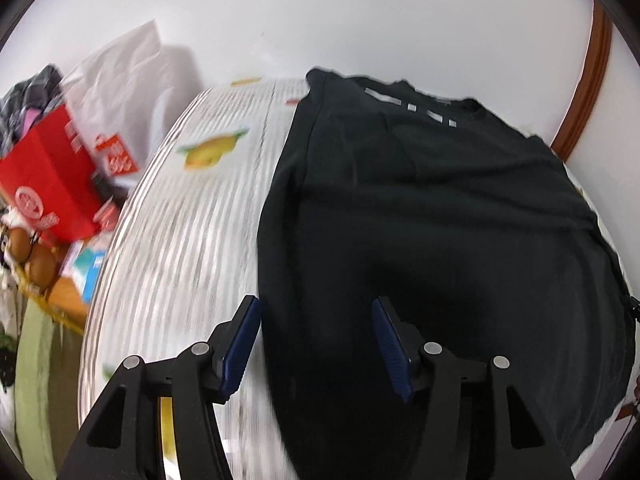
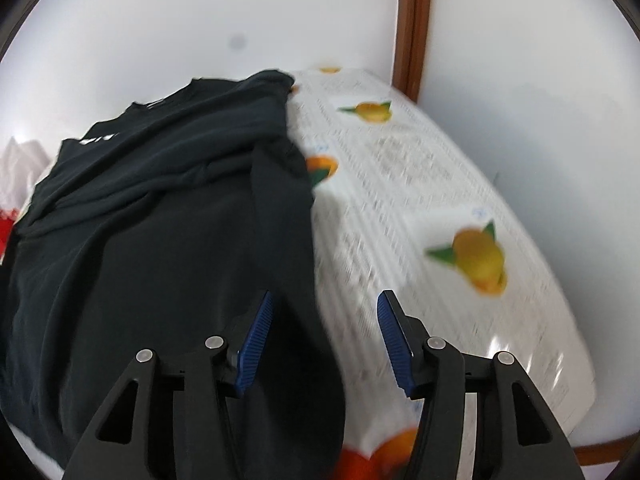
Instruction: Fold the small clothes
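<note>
Both the left gripper (image 1: 316,344) and the right gripper (image 2: 324,340) hang released, jaws apart, gripping nothing. Beyond them the dark shirt (image 1: 420,208) lies on the fruit-print tablecloth (image 2: 420,208), sides folded in. Bunched folds near its collar could skew the next fold.

A table (image 1: 180,240) is covered by a white striped cloth (image 2: 420,200) on which oranges with green leaves (image 2: 478,260) are printed. Beside the table, a red box (image 1: 48,188), a white bag (image 1: 120,76) and some brown eggs (image 1: 28,256) are seen. A brown wooden strip (image 2: 412,28) is fixed on the white wall (image 1: 360,12).
</note>
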Motion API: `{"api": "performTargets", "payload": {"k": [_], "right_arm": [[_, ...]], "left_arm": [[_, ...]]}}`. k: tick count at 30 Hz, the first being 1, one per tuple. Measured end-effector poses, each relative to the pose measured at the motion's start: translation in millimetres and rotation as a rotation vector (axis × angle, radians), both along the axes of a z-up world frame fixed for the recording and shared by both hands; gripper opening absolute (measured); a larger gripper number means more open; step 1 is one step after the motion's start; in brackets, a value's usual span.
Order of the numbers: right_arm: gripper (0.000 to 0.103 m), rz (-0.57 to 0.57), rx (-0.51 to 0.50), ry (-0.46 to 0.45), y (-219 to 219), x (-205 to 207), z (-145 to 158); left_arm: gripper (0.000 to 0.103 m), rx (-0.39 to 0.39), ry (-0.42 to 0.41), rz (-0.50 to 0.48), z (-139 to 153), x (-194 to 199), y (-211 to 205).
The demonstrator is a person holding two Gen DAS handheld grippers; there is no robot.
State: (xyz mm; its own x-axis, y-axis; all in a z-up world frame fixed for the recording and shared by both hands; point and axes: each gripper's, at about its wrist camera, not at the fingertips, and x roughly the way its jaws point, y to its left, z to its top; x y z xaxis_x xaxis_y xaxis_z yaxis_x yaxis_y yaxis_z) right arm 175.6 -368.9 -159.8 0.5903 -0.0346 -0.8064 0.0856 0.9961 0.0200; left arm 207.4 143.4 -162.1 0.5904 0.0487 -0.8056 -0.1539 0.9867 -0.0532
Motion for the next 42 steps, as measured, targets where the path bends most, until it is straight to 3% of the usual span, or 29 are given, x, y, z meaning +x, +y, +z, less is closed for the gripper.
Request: {"api": "performTargets", "payload": {"k": [6, 10, 11, 12, 13, 14, 15, 17, 25, 31, 34, 35, 37, 39, 42], "right_arm": [[0.054, 0.051, 0.033, 0.005, 10, -27, -15], [0.053, 0.050, 0.019, -0.021, 14, -40, -21], [0.051, 0.048, 0.018, -0.035, 15, -43, -21], [0.040, 0.053, 0.020, -0.044, 15, -45, -21], [0.021, 0.065, 0.024, -0.051, 16, -47, -22], [0.012, 0.084, 0.025, -0.056, 18, -48, -22], [0.010, 0.094, 0.025, -0.059, 18, -49, -20], [0.009, 0.092, 0.010, -0.067, 16, -50, -20], [0.012, 0.064, 0.061, -0.055, -5, -50, -20], [0.043, 0.096, 0.090, -0.046, 4, -40, -21], [0.045, 0.096, 0.056, -0.054, 16, -32, -23], [0.045, 0.094, 0.051, -0.056, 19, -31, -24], [0.026, 0.107, 0.039, -0.064, 27, -31, -24], [0.013, 0.127, 0.017, -0.070, 33, -33, -23], [0.010, 0.119, 0.010, -0.068, 36, -38, -20]], "left_arm": [[0.056, -0.051, 0.024, -0.026, -16, -39, -8], [0.056, -0.046, -0.008, -0.058, -18, -60, -18], [0.056, -0.068, -0.012, -0.054, -19, -63, -19], [0.055, -0.074, -0.022, -0.049, -19, -65, -19], [0.049, -0.082, -0.029, -0.048, -19, -67, -20], [0.029, -0.085, -0.032, -0.047, -19, -68, -21], [0.017, -0.084, -0.032, -0.042, -19, -70, -22], [0.010, -0.116, -0.033, -0.038, -21, -73, -21], [0.014, -0.217, -0.035, -0.027, -25, -90, -19], [0.019, -0.265, -0.048, -0.024, -27, -85, -14], [0.022, -0.261, -0.046, -0.013, -26, -81, -16], [0.023, -0.257, -0.047, -0.011, -26, -81, -18], [0.022, -0.231, -0.056, -0.015, -26, -82, -22], [0.022, -0.204, -0.062, -0.018, -26, -84, -26], [0.015, -0.157, -0.056, -0.011, -24, -89, -33]]}}
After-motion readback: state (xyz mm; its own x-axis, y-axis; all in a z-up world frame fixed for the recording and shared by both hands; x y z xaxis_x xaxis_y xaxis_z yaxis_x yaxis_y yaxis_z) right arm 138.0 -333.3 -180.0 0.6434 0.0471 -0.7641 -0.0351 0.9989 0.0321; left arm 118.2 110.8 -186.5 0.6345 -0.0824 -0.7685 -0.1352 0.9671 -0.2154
